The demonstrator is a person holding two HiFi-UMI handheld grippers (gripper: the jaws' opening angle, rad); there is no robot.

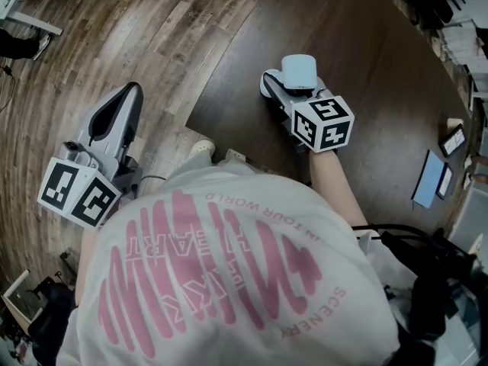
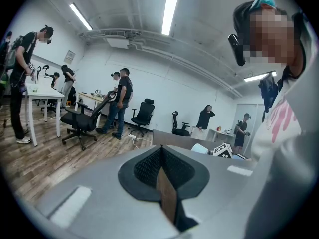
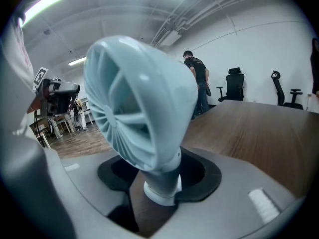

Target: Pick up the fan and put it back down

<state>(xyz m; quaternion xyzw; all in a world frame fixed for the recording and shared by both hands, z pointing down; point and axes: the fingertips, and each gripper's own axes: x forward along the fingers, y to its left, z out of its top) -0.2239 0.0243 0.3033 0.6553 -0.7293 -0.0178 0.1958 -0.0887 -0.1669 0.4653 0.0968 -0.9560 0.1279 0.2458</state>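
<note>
- The fingers (image 3: 204, 176) of the right gripper (image 3: 162, 183) are closed on the stem of the fan (image 3: 134, 103), one dark pad on each side of it.
- The stem is the long axis of the fan. It goes up out of the grip, and the round pale blue head sits above the fingers, leaning to the left in the right gripper view.
- The white foot ring of the fan is just under the pads, and the brown surface (image 3: 249, 128) is directly below it. I cannot tell if the foot touches the surface or hangs just over it.
- In my judgement the next move goes along this axis, straight up or straight down, so that the foot meets the surface flat.
- The left gripper (image 2: 160, 163) has its fingers together with nothing between them. It is well apart from the fan, over the wooden floor (image 1: 76, 52), so the right hand alone is near.
</note>
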